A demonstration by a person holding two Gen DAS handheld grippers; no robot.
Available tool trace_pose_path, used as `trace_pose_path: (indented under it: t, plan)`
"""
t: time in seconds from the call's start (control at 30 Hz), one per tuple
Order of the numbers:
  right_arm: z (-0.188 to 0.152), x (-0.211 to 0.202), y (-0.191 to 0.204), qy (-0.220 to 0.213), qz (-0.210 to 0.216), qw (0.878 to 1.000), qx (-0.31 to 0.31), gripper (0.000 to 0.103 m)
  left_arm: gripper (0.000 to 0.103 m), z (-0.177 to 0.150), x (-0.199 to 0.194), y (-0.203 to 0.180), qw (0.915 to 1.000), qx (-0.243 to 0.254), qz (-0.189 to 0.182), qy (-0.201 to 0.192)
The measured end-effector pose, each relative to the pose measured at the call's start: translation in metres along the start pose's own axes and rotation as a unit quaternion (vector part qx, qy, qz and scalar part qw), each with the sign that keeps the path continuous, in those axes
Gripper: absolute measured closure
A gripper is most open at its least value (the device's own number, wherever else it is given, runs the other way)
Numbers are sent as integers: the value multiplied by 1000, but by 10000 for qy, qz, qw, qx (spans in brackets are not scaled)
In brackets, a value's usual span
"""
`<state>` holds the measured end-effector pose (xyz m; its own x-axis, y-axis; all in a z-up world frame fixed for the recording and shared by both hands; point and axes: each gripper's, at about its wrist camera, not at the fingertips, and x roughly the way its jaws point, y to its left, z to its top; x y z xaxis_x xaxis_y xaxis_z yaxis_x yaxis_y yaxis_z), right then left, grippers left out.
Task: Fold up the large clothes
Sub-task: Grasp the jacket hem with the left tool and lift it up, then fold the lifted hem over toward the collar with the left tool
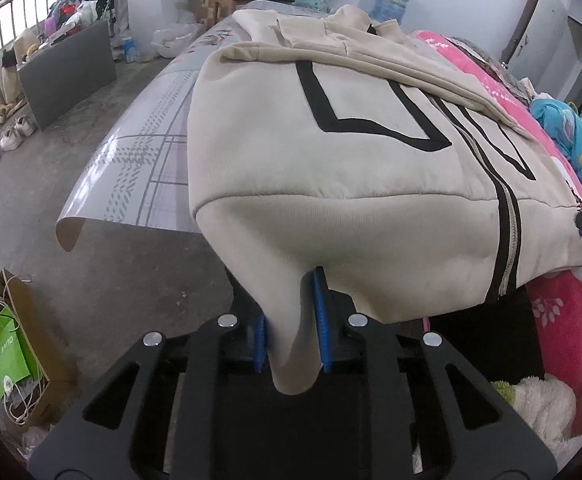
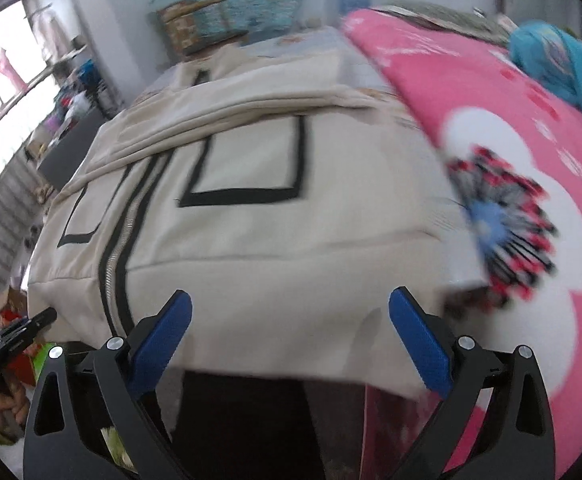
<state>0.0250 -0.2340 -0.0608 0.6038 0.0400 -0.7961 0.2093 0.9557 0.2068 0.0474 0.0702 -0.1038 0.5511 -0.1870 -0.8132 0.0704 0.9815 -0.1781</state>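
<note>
Now, on my left wrist view, the left hand-held gripper (image 1: 293, 316) is narrow, its blue pads (image 1: 323, 320) pinching the hem of the cream jacket (image 1: 331, 160). That jacket lies spread on the bed (image 1: 147, 148), zipper up, one sleeve folded across it, hem hanging over the near edge. A pink blanket (image 1: 491, 80) lies beside it; shoes (image 1: 11, 136) sit on the floor.

On my right wrist view, blurred, the right hand-held gripper (image 2: 291, 328) stands wide, pads (image 2: 419, 344) apart over the jacket's (image 2: 291, 240) hem, gripping nothing. The left hand-held gripper shows at the left edge.
</note>
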Motion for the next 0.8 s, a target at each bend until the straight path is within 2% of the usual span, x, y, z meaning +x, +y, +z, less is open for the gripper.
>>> trace_pose_path:
  t: [0.23, 0.37, 0.5, 0.6, 0.67, 0.7, 0.73, 0.77, 0.8]
  plan:
    - [-10, -11, -55, 100, -67, 9967, 802, 25, 84, -2, -1, -1, 9999, 107, -10, 7]
    - [-11, 2, -72, 187, 189, 9935, 1105, 36, 84, -2, -1, 0, 10000, 64, -44, 17]
    - [-13, 16, -79, 300, 382, 9915, 1206, 45, 84, -4, 2, 4, 9995, -86, -237, 175]
    - [-15, 22, -77, 385, 523, 9911, 1158, 60, 83, -8, 2, 6, 9990, -210, -324, 227]
    - [-17, 24, -76, 452, 661, 9899, 1171, 77, 83, -10, 2, 7, 9988, -259, -356, 228]
    - [-18, 24, -74, 469, 696, 9897, 1156, 81, 83, -11, 2, 6, 9987, -269, -359, 228]
    - [-18, 24, -70, 483, 668, 9906, 1096, 89, 86, -13, 0, 4, 9988, -257, -356, 200]
    - [-19, 22, -67, 474, 633, 9914, 1044, 93, 92, -13, -3, 2, 9990, -213, -353, 167]
    - [-19, 18, -64, 439, 614, 9923, 985, 95, 94, -13, -6, -1, 9993, -128, -332, 146]
